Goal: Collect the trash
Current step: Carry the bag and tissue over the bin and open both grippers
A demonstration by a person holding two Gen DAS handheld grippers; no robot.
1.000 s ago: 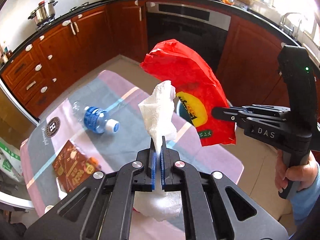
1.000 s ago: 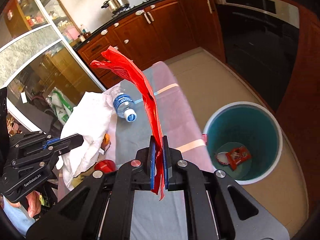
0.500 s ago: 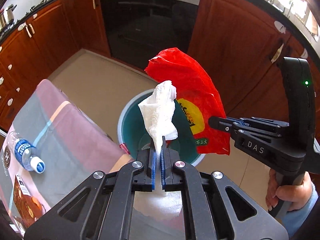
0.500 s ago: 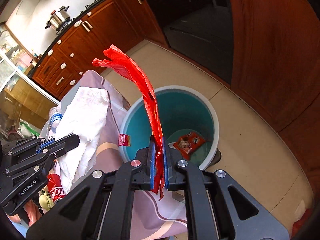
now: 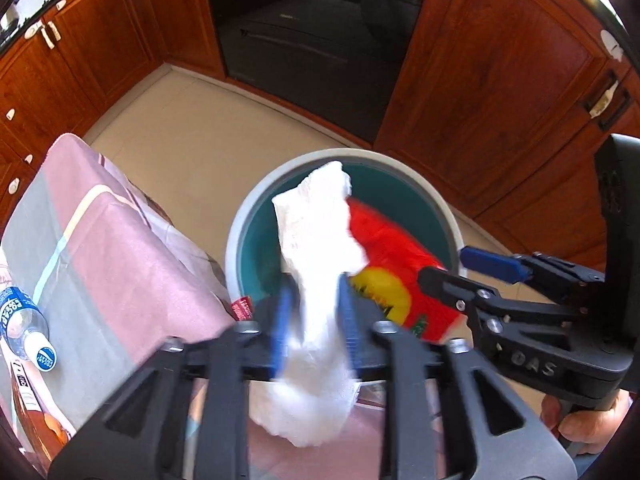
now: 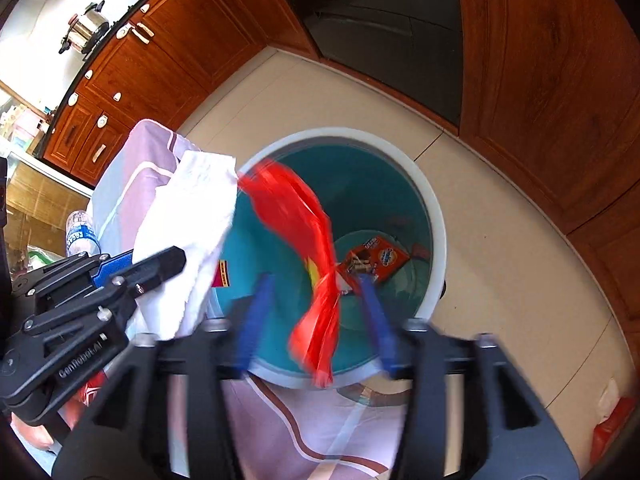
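Clearly both my tongs stand spread above the round teal bin, left gripper freeing the feather-light, limp white paper towel, right gripper the thin, slippery red plastic wrapper.

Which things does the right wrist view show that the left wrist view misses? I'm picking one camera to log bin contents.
Only the right wrist view shows the orange snack wrapper lying at the bottom of the trash bin, plus the steel pot on the counter. Only the left wrist view shows the person's hand on the right tongs' handle. Both show the white paper towel, the red plastic bag, the water bottle, the teal bin below, and both sets of tongs open, left tongs included.
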